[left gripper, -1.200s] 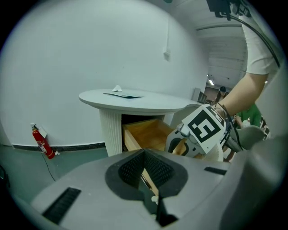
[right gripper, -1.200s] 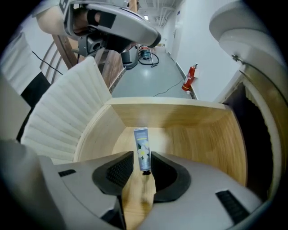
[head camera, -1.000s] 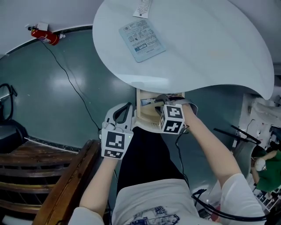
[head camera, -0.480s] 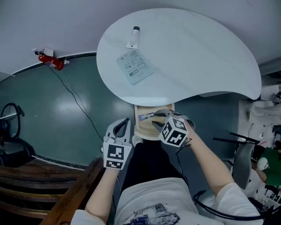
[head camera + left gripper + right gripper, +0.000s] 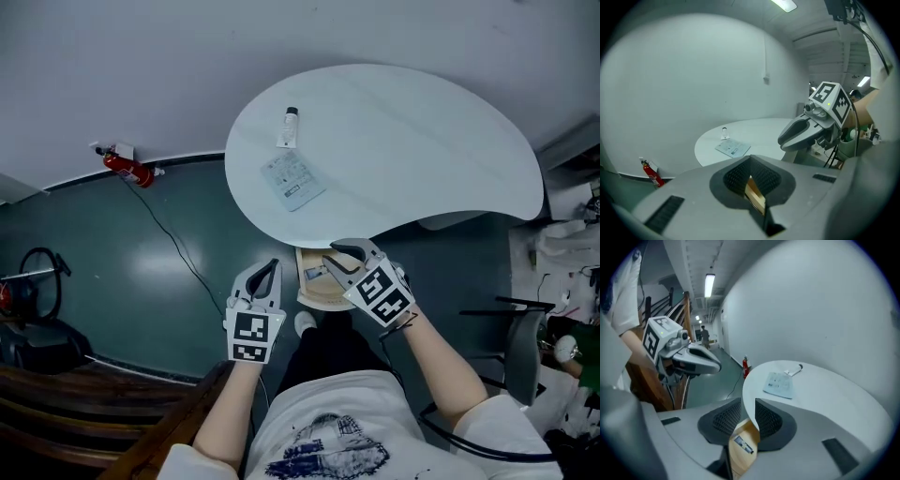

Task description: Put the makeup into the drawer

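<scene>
A white makeup tube [image 5: 287, 127] and a flat pale packet [image 5: 292, 180] lie on the left part of the round white table [image 5: 422, 141]. Under the table's near edge a wooden drawer [image 5: 323, 300] stands open with a small labelled item [image 5: 314, 275] inside. My right gripper [image 5: 343, 257] hovers over the drawer. Its jaws have just been closing, a narrow gap remains and nothing is between them [image 5: 746, 413]. My left gripper [image 5: 266, 270] hangs beside the drawer's left side, shut and empty [image 5: 750, 161]. Both gripper views show the tube [image 5: 794, 371] and packet [image 5: 733, 148] far off.
A red fire extinguisher [image 5: 127, 167] stands at the wall, with a black cable [image 5: 173, 248] running across the green floor. Wooden steps [image 5: 56, 412] fill the lower left. A chair frame [image 5: 506, 323] and clutter stand at the right.
Both grippers have risen toward the table edge. The right one has rolled and lifted out of the drawer. More of the table shows in the head view.
</scene>
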Action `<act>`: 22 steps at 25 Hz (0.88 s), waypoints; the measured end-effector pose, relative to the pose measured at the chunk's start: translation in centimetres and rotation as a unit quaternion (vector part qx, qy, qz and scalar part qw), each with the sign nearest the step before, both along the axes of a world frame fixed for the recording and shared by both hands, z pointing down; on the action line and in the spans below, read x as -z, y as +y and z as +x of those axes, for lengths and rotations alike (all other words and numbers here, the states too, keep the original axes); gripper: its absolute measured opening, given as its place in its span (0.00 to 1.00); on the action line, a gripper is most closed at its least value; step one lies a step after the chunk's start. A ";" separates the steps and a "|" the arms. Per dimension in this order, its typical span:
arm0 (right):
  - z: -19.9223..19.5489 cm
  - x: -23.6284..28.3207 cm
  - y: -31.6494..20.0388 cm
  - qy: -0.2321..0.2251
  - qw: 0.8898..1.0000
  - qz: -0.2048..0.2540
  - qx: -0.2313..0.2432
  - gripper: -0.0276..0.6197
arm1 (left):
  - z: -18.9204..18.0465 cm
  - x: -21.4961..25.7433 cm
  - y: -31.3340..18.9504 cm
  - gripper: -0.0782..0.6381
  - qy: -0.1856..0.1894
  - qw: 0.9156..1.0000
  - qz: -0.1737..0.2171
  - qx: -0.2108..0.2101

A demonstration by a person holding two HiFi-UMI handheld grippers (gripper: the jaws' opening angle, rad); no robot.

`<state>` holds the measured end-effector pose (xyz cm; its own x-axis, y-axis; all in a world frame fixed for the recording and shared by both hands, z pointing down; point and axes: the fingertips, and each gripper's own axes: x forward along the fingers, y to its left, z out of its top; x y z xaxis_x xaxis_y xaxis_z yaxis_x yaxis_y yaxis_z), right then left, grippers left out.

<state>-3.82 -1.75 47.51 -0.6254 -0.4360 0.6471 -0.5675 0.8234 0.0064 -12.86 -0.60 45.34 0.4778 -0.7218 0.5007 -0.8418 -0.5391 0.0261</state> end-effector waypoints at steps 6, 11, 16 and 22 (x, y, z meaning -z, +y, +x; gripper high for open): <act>-0.4 7.2 -0.7 -0.081 0.993 0.037 -0.077 0.18 | -0.2 4.7 0.4 0.17 0.012 1.000 0.021 0.006; -0.4 11.5 -1.2 -0.125 0.982 0.069 -0.124 0.18 | -0.6 7.8 0.5 0.17 0.015 0.999 0.046 0.015; 0.0 15.0 -0.4 -0.156 0.972 0.089 -0.154 0.16 | -0.3 11.3 0.8 0.17 0.020 0.997 0.075 0.022; 0.2 17.8 0.4 -0.178 0.961 0.112 -0.178 0.12 | 0.1 14.9 1.2 0.17 0.030 0.994 0.100 0.024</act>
<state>-3.58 -1.32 29.66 -0.5750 -0.7674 0.2835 -0.8123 0.5769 -0.0858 -12.75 0.56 30.40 0.4641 -0.8272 0.3167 -0.8673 -0.4971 -0.0274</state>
